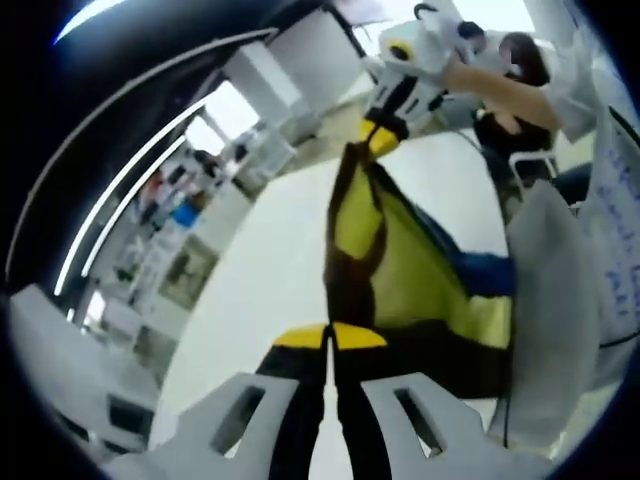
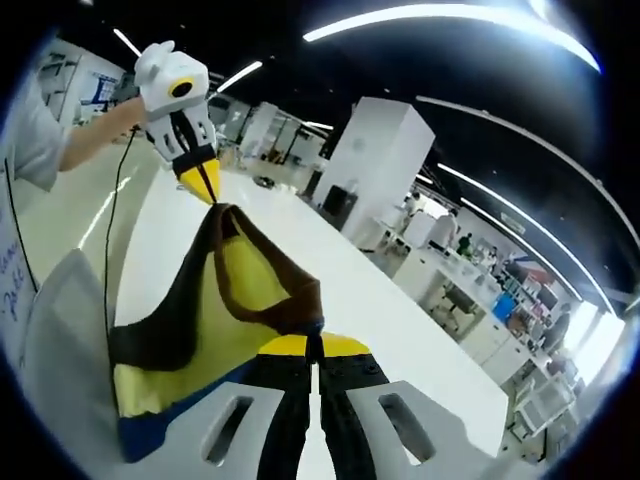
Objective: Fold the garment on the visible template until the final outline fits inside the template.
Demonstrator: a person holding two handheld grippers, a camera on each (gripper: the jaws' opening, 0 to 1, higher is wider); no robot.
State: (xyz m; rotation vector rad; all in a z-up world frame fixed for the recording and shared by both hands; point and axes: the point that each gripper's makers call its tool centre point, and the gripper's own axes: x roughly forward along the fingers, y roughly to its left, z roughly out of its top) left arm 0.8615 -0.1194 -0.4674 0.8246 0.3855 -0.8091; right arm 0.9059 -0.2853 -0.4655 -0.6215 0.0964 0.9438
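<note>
A yellow garment (image 1: 400, 270) with dark brown trim and a blue part hangs stretched in the air between both grippers. In the left gripper view my left gripper (image 1: 328, 338) is shut on its brown edge at the bottom. Up top, the right gripper (image 1: 380, 135) pinches the far end. In the right gripper view the garment (image 2: 230, 300) sags to the left. My right gripper (image 2: 313, 345) is shut on the brown trim, and the left gripper (image 2: 200, 180) clamps the other end at upper left. I cannot make out a template.
A long white table (image 2: 350, 290) runs below the garment, also seen as the white table (image 1: 270, 270). A pale grey padded shape (image 1: 550, 320) stands close to the person's sleeve (image 2: 30, 130). White cabinets (image 2: 385, 150) and desks line the room behind.
</note>
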